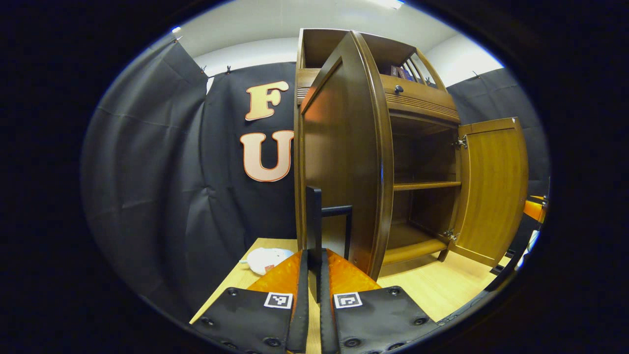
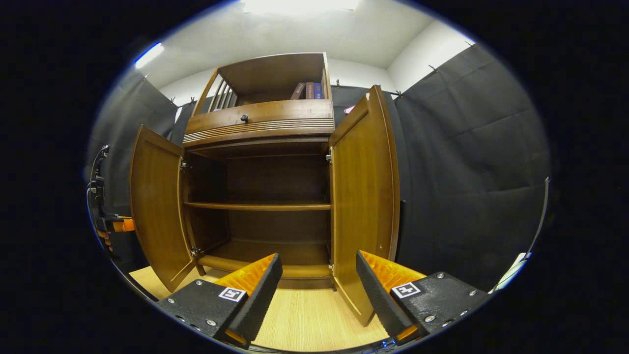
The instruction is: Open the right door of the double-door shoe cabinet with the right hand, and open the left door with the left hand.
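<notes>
Shoe cabinet of dark brown polished wood (image 2: 258, 128) stands on the pale wooden surface (image 2: 304, 314), both doors swung wide. Its left door (image 1: 344, 162) is a stiff, curved panel; the left gripper (image 1: 314, 275) is clamped on the thin black bar handle (image 1: 327, 216) at its outer face, the natural hold. The right door (image 2: 361, 196), flat and smooth inside, hangs on small metal hinges, and the right gripper (image 2: 319, 290) is spread wide before it, holding nothing. Rigid, light-swinging panels, likely slippery varnish.

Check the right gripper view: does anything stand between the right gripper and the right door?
Nothing visible does. The right gripper, fingers apart, faces the open right door, with bare wooden surface between them.
</notes>
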`<state>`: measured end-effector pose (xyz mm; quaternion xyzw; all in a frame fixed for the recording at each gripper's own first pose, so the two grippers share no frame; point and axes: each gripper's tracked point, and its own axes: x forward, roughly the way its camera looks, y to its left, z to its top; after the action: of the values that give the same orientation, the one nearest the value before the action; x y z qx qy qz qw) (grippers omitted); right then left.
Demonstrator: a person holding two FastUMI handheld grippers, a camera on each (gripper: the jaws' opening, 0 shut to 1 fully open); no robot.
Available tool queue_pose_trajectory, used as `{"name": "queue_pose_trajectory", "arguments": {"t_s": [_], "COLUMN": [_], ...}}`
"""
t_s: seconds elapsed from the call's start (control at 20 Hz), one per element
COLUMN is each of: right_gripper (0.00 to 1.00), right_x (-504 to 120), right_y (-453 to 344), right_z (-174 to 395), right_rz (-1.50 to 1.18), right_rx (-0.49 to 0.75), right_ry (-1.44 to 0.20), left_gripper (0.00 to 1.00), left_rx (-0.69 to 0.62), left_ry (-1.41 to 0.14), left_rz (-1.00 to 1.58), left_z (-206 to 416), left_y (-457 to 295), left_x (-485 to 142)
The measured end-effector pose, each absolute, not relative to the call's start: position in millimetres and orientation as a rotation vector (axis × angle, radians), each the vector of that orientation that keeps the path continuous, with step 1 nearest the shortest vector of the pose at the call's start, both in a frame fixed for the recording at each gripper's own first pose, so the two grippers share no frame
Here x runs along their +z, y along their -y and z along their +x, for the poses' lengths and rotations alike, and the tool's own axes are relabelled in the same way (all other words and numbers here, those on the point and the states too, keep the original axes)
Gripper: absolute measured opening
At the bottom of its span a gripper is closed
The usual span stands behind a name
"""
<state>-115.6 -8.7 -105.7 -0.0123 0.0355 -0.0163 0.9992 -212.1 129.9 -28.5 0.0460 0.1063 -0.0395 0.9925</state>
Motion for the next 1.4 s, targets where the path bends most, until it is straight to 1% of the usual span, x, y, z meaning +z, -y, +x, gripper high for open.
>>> {"name": "queue_pose_trajectory", "arguments": {"t_s": [0.25,0.6,0.9,1.05,1.2,1.4], "right_gripper": [0.92,0.92,0.92,0.92,0.92,0.92], "right_x": [-112,-120,-126,-126,-123,-120], "right_y": [-2,-15,-31,-37,-39,-38], "right_z": [-111,-101,-95,-93,-94,-94], "right_rz": [-0.03,-0.024,-0.007,-0.01,-0.016,-0.013], "right_rx": [-0.023,-0.006,0.024,0.035,0.042,0.048], "right_ry": [-0.078,-0.09,-0.104,-0.103,-0.1,-0.094], "left_gripper": [0.17,0.1,0.1,0.1,0.1,0.1], "left_rx": [-0.063,-0.054,-0.034,-0.008,0.06,0.09], "left_ry": [-0.202,-0.197,-0.193,-0.189,-0.165,-0.129], "left_rz": [0.082,0.074,0.088,0.069,0.09,0.056], "left_z": [-210,-211,-218,-226,-236,-257], "left_y": [-148,-165,-181,-196,-220,-221], "left_x": [-27,-23,-21,-20,-13,7]}}
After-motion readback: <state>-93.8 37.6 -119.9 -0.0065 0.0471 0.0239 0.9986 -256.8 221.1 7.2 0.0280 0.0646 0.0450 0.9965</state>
